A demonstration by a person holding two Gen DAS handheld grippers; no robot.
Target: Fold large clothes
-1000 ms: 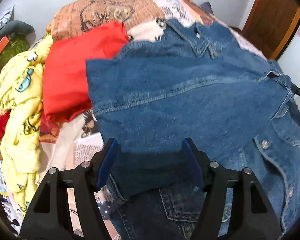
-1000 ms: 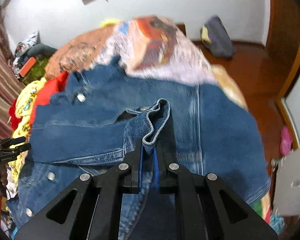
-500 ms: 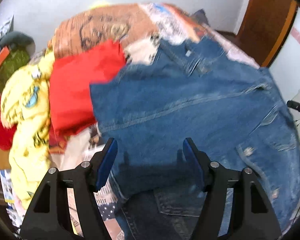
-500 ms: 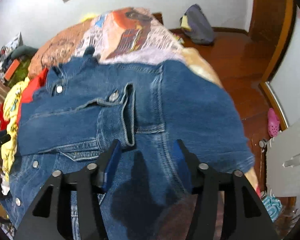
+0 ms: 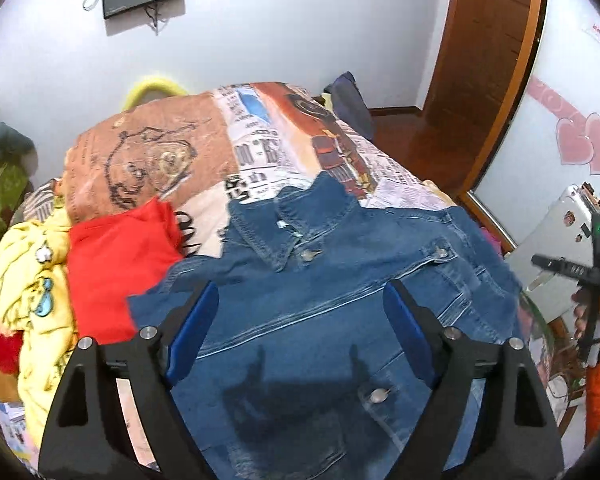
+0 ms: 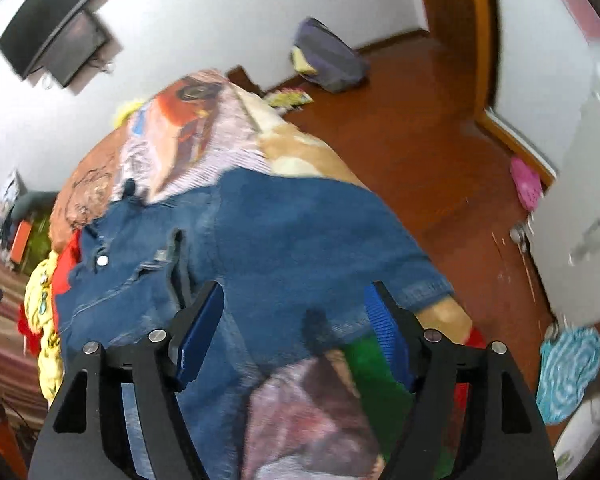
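**Both tongs released; jacket lies part-folded, next fold pending**

Since a second ago, the right tongs (image 6: 292,336) have let go of the denim edge they were clamped on and drawn back; both views now take in more of the room. We find the left tongs (image 5: 300,328) likewise apart, hovering above the cloth and gripping nothing.

Position of the work: the denim jacket (image 5: 340,280) lies on the bed (image 5: 152,152), collar (image 5: 300,216) toward the far end, front buttons facing up. Its right side hangs over the bed's right edge in the right wrist view. A red garment (image 5: 116,264) and a yellow garment (image 5: 28,280) lie just beside it on the left, the red one touching or tucked under the denim; we cannot tell which.

Judgement on the step in hand: we take it to be the next fold, across the body.

- Pinch both layers at the near hem, one pair of tongs on each side, so that the fold does not slide open.
- Carry both corners toward the collar together and level; thick denim will spring back, so press the crease after laying it.
- Keep the left grip clear of the red garment, lest it be dragged along.
- Draw the overhanging right side onto the bed first.
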